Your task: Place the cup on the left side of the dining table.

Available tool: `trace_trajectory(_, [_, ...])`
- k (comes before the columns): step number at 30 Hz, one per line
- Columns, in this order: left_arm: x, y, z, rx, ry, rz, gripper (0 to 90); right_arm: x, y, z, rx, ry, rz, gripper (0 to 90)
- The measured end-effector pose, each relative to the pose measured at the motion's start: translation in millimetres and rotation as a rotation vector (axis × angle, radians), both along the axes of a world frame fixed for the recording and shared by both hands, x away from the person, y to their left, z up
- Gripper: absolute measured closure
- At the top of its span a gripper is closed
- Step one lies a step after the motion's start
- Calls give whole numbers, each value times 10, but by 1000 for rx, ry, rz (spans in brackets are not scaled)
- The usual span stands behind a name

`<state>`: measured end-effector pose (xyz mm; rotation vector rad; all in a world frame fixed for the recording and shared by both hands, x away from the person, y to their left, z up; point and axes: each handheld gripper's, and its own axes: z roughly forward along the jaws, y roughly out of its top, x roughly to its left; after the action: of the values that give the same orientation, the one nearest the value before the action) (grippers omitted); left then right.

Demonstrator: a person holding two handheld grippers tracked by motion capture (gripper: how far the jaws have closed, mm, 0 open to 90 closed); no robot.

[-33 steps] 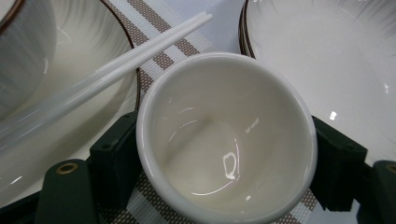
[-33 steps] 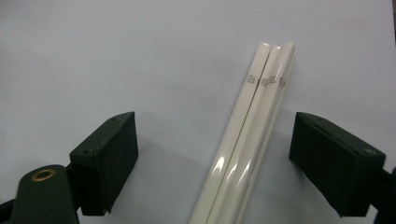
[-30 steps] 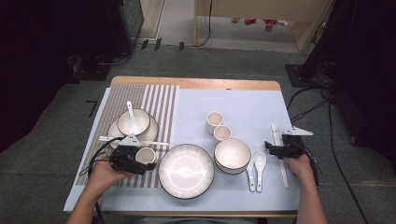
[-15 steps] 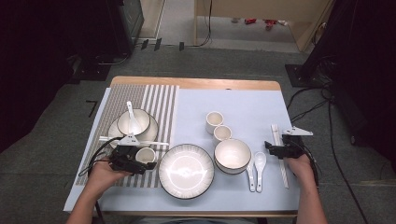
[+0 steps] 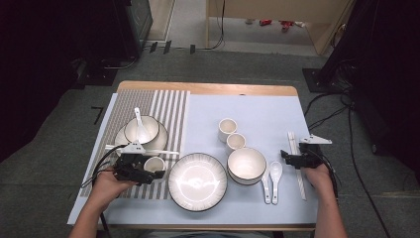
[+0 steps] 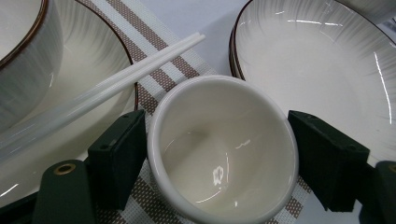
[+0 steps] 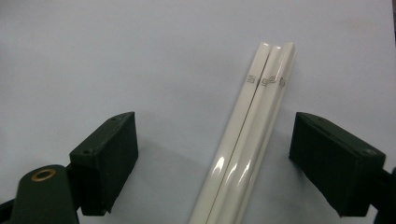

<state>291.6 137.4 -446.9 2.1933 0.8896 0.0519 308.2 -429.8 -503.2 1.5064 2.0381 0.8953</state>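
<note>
A small white cup (image 5: 154, 163) (image 6: 219, 154) stands on the striped mat (image 5: 168, 106), and my left gripper (image 5: 156, 169) (image 6: 217, 156) is shut on it with a pad against each side of its wall. Just behind the cup a pair of white chopsticks (image 5: 143, 148) (image 6: 116, 88) lies across the mat. At the right, my right gripper (image 5: 288, 157) (image 7: 215, 158) stands open and low over a second pair of white chopsticks (image 5: 298, 171) (image 7: 252, 140). These lie between its jaws, and neither pad touches them.
A large ribbed plate (image 5: 197, 181) (image 6: 317, 70) lies right of the cup. A white bowl (image 5: 246, 165), two spoons (image 5: 271, 178) and two small cups (image 5: 227, 128) sit mid-table. A bowl holding a spoon (image 5: 141, 130) rests on a saucer at the back left.
</note>
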Motion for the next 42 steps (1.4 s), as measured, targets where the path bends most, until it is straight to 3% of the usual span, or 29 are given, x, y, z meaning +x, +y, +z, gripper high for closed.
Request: trace_trajectory(42, [-66, 21, 121, 8, -18, 18, 233, 1, -1, 0, 1, 1, 0, 151])
